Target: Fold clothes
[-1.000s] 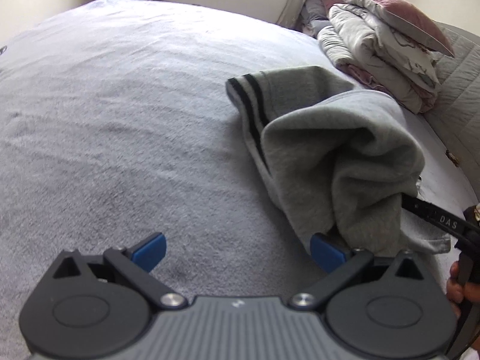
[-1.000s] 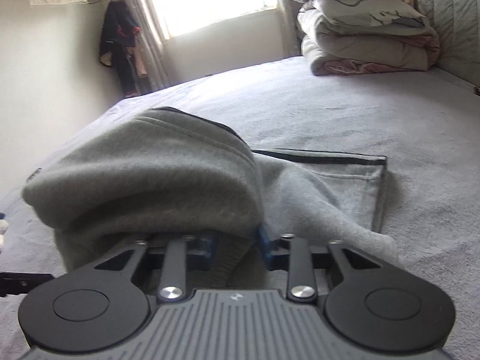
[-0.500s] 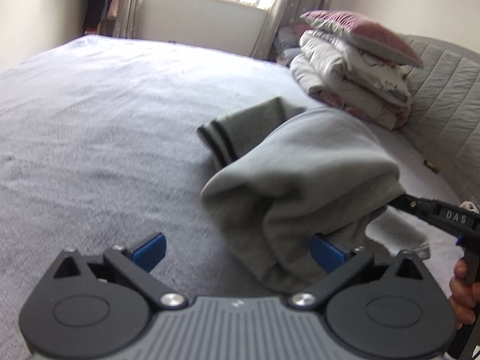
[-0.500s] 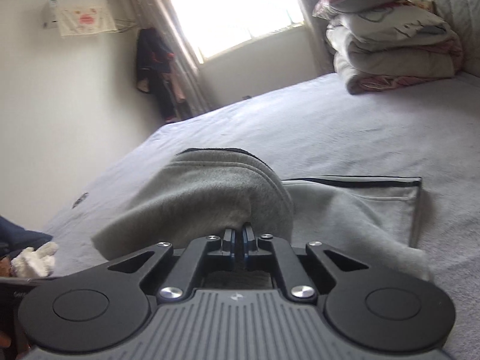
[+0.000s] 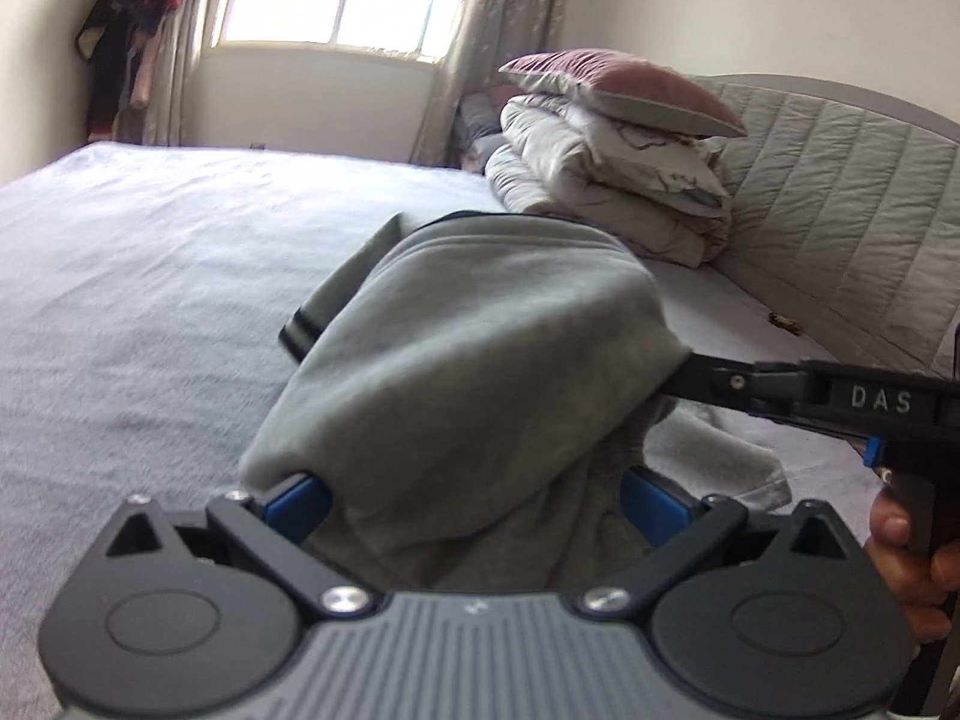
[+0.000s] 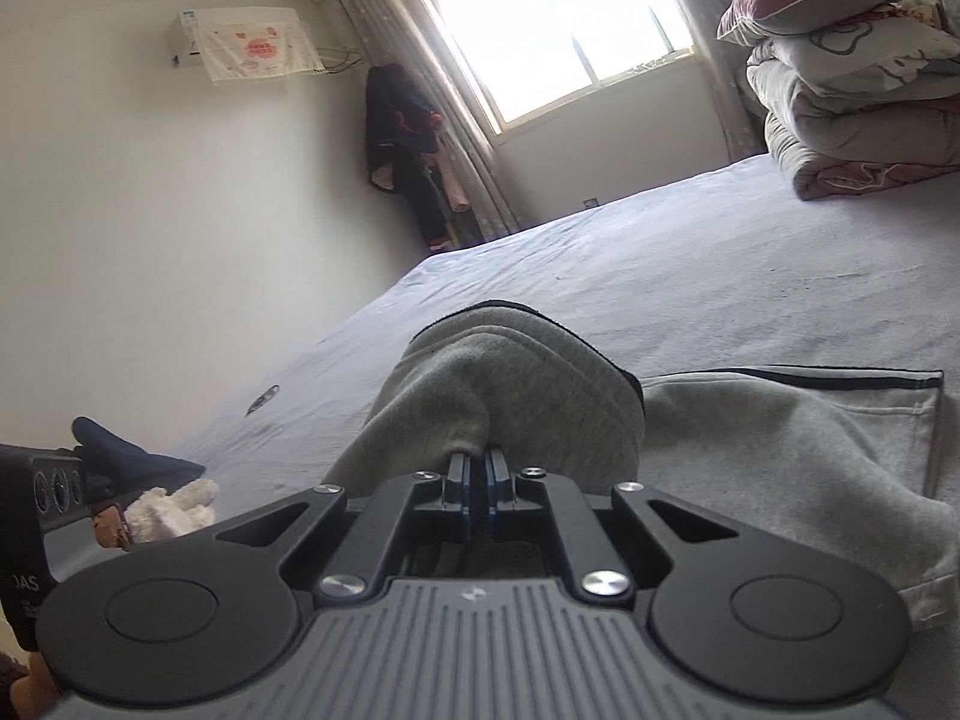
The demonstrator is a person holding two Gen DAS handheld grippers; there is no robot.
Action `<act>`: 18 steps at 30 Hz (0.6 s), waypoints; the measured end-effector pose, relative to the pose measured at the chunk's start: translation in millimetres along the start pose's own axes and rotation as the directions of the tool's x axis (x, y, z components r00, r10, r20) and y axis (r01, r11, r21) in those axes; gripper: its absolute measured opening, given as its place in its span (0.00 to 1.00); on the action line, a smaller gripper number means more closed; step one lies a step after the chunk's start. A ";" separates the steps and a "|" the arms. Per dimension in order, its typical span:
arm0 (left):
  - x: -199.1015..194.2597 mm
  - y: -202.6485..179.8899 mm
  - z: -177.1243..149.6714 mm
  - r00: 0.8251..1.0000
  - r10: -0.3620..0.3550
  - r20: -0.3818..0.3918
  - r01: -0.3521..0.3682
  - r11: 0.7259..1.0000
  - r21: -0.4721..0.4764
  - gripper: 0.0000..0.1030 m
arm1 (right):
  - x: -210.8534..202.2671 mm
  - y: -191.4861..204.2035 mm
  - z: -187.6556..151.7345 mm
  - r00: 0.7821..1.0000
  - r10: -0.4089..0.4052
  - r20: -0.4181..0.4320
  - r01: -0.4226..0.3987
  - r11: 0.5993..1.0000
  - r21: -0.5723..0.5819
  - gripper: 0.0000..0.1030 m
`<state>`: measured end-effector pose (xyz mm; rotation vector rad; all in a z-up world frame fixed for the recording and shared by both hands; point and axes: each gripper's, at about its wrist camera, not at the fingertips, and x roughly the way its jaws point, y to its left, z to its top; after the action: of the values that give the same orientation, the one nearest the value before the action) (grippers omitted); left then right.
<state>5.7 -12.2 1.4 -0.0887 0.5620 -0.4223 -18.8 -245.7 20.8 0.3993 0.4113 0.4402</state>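
Grey garment (image 6: 510, 396) pinched by right hand-held gripper (image 6: 479, 483), seen closest there.

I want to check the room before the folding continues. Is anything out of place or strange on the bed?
Nothing is spilled or damaged. The grey garment is only bunched, lifted at one end by the right gripper. A small dark mark lies on the bedsheet; what it is cannot be told.

Bed (image 5: 150, 276): grey cover.
Bedding stack (image 5: 606, 180): folded quilts, maroon pillow on top.
Headboard (image 5: 840, 204): quilted grey.
Window (image 6: 558, 24): bright, curtained.
Air conditioner (image 6: 240, 48): wall-mounted, cloth-draped.
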 end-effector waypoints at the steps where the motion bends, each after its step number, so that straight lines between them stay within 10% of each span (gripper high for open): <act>1: 0.6 -1.4 -0.4 1.000 0.003 0.001 -0.003 1.000 0.007 0.99 | -0.4 0.6 0.8 1.000 0.006 0.000 -0.006 1.000 0.005 0.06; 18: -19.3 -13.1 -5.5 0.982 0.124 0.142 -0.129 0.991 0.029 0.58 | -3.1 5.8 4.7 0.998 0.063 -0.001 -0.063 0.998 0.021 0.05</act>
<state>-16.7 -16.1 8.9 -0.0450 0.4186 -0.2999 -21.1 -243.7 28.3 0.4331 0.4056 0.4975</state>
